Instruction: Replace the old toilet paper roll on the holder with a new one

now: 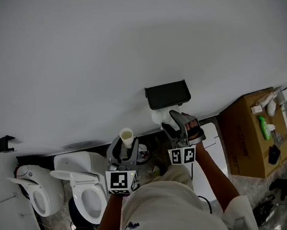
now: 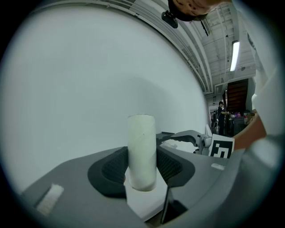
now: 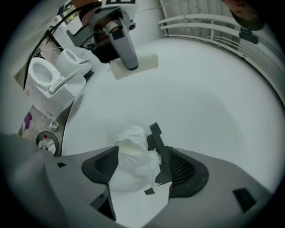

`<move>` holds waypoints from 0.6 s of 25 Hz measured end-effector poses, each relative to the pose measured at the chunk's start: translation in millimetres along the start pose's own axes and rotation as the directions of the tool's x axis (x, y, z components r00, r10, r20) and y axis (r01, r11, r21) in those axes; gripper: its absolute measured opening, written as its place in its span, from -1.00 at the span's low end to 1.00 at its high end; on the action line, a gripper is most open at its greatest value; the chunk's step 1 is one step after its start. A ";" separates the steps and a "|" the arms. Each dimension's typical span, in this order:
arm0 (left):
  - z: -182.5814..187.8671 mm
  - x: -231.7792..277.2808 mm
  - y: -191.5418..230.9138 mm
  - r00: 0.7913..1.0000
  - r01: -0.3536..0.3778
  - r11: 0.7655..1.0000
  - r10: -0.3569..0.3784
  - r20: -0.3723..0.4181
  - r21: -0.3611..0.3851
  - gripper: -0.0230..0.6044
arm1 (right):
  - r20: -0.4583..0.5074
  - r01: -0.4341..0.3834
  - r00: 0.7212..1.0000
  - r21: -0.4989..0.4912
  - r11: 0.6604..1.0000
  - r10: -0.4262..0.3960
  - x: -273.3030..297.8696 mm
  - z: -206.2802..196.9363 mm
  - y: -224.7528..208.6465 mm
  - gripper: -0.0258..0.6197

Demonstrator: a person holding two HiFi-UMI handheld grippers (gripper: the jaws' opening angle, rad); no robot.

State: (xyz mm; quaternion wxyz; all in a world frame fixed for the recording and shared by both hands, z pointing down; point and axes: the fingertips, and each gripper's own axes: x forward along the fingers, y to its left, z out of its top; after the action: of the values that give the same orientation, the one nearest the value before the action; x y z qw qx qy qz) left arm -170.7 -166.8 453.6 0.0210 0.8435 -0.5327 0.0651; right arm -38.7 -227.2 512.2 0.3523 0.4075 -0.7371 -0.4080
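Note:
An empty cardboard tube (image 2: pixel 141 151) stands upright between the pads of my left gripper (image 2: pixel 141 171), which is shut on it; the head view shows this tube (image 1: pixel 127 137) held out near the white wall. A black holder (image 1: pixel 167 94) is fixed to the wall, with a white paper roll (image 1: pixel 160 116) just under it. My right gripper (image 1: pixel 170 122) is at that roll. In the right gripper view the rumpled white roll (image 3: pixel 131 156) lies between the wide jaws of my right gripper (image 3: pixel 141 162), beside a black arm of the holder (image 3: pixel 156 136), with a gap at the right pad.
Two white toilets (image 1: pixel 88 194) (image 1: pixel 34 192) stand low at the left, also seen in the right gripper view (image 3: pixel 44 73). A cardboard box (image 1: pixel 248 136) with bottles on it sits at the right. A small black bracket (image 1: pixel 5 143) is on the wall far left.

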 end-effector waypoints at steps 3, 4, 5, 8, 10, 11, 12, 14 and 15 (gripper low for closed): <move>0.6 -0.6 -4.4 1.000 0.013 1.000 -0.013 -0.006 0.006 -0.31 | 0.007 0.027 1.000 0.137 0.990 -0.028 -21.7 6.7 -12.6 0.13; -0.1 -1.3 -5.3 1.000 0.015 1.000 -0.015 -0.009 0.006 -0.31 | 0.005 0.036 0.999 0.196 0.980 -0.038 -29.5 7.7 -16.9 0.11; -0.8 -1.2 -5.2 1.000 0.018 1.000 -0.018 -0.012 0.007 -0.31 | 0.001 0.048 0.999 0.258 0.965 -0.050 -36.7 7.9 -21.9 0.10; 0.0 0.5 -1.9 1.000 0.020 1.000 -0.020 -0.014 0.013 -0.31 | -0.006 0.078 0.996 0.483 0.872 -0.086 -56.4 9.9 -42.4 -0.04; 1.2 0.0 -1.2 1.000 0.018 1.000 -0.018 -0.013 0.014 -0.31 | 0.027 0.082 0.991 0.640 0.764 -0.129 -72.0 17.3 -60.6 -0.13; 2.3 0.2 -1.1 1.000 0.018 1.000 -0.018 -0.010 0.014 -0.31 | 0.034 0.089 0.987 0.707 0.701 -0.159 -80.2 20.1 -69.1 -0.20; 3.7 0.9 -0.9 1.000 0.018 1.000 -0.018 -0.007 0.015 -0.31 | 0.026 0.101 0.982 0.764 0.638 -0.187 -87.7 20.8 -76.4 -0.25; 7.0 2.5 -0.8 1.000 0.021 1.000 -0.021 -0.002 0.016 -0.31 | -0.001 0.128 0.975 0.818 0.561 -0.221 -99.3 18.5 -88.1 -0.33; 8.4 3.1 -1.8 1.000 0.024 1.000 -0.024 0.000 0.017 -0.31 | -0.010 0.137 0.974 0.822 0.552 -0.228 -103.8 16.1 -92.0 -0.37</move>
State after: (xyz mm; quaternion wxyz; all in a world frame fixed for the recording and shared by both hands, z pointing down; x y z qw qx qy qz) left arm -167.0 -169.7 445.8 0.0147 0.8500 -0.5220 0.0692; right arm 20.0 -160.8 404.3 0.0433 0.5776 -0.8117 -0.0751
